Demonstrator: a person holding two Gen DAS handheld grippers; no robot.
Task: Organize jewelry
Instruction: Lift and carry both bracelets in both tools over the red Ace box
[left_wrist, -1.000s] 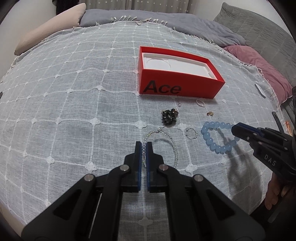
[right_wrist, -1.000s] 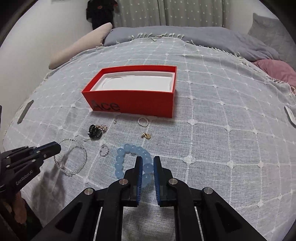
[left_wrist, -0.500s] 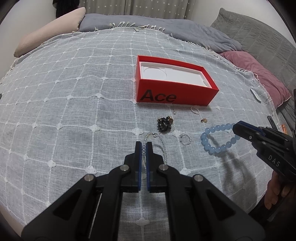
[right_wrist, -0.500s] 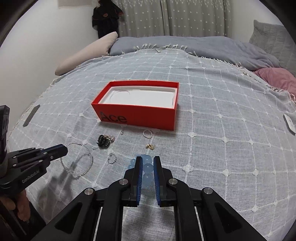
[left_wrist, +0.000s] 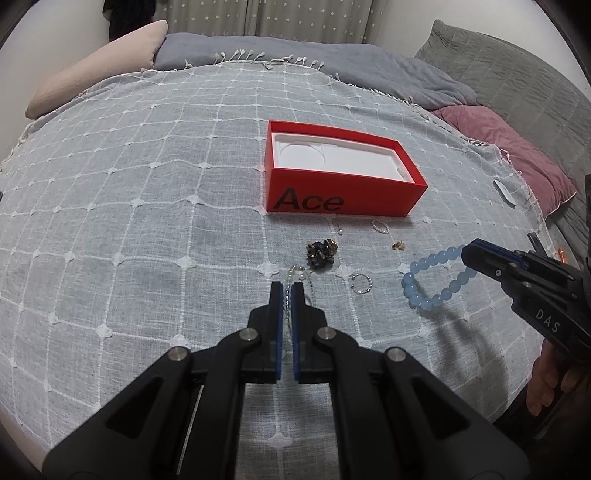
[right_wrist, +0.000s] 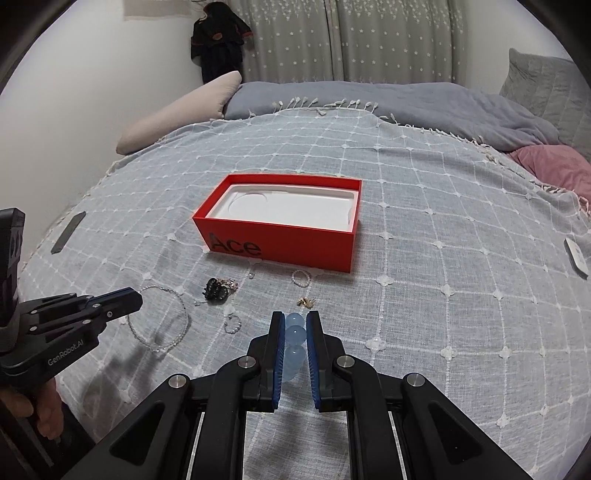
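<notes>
Red box (left_wrist: 343, 199), upper centre, tray unfilled. Blue bead bracelet (left_wrist: 428, 284), right of frame, lifted off the cloth, clamped in right gripper (right_wrist: 295, 325): carry level and release low inside. Clear bead chain (right_wrist: 162, 325), lower left, pinched by left gripper (left_wrist: 287, 291): lift slowly against snagging.

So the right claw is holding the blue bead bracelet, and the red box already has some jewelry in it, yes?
Not quite. The right claw does hold the blue bead bracelet, but the red box holds no jewelry: the right wrist view shows only its bare white insert.
</notes>
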